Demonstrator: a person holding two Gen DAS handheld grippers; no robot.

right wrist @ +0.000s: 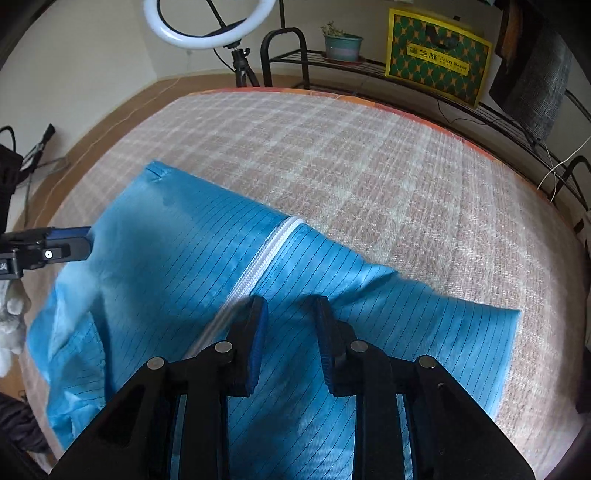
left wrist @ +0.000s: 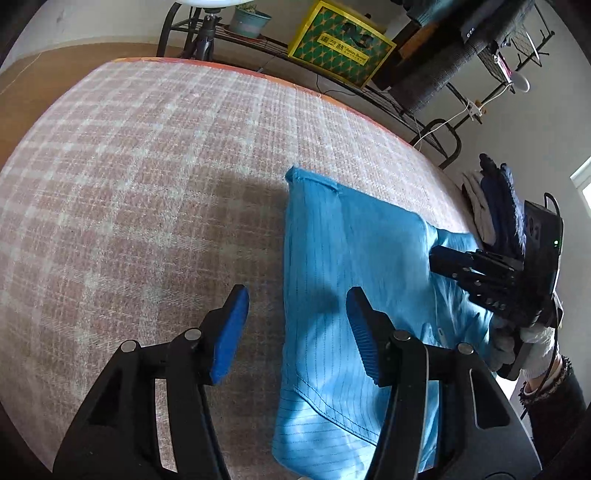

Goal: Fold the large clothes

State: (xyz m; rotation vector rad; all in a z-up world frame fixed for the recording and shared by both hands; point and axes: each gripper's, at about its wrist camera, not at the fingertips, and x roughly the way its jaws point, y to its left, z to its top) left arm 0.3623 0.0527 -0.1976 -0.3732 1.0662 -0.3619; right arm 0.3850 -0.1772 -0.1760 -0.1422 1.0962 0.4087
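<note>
Jaws of the left gripper (left wrist: 297, 328) stand apart with nothing between them: one blue pad hangs over the checked blanket (left wrist: 147, 166), the other over the blue garment's (left wrist: 343, 258) left edge. In the left wrist view the garment lies flat from six o'clock up toward one o'clock, folded to a long strip with thin dark pinstripes.

Jaws of the right gripper (right wrist: 290, 332) are narrower, a slim gap showing between the pads; they hover over the garment (right wrist: 177, 236) and I cannot tell whether they pinch any cloth. A white zipper (right wrist: 266, 251) runs from these jaws toward twelve o'clock to the garment's far edge. At nine o'clock in this view the left gripper's tip sits by the garment's side.

Farther off, beyond the bed's edge, stand a ring light (right wrist: 207, 26) at eleven o'clock, a potted plant (right wrist: 341, 44) at twelve and a green and yellow box (right wrist: 439, 55) at one.
</note>
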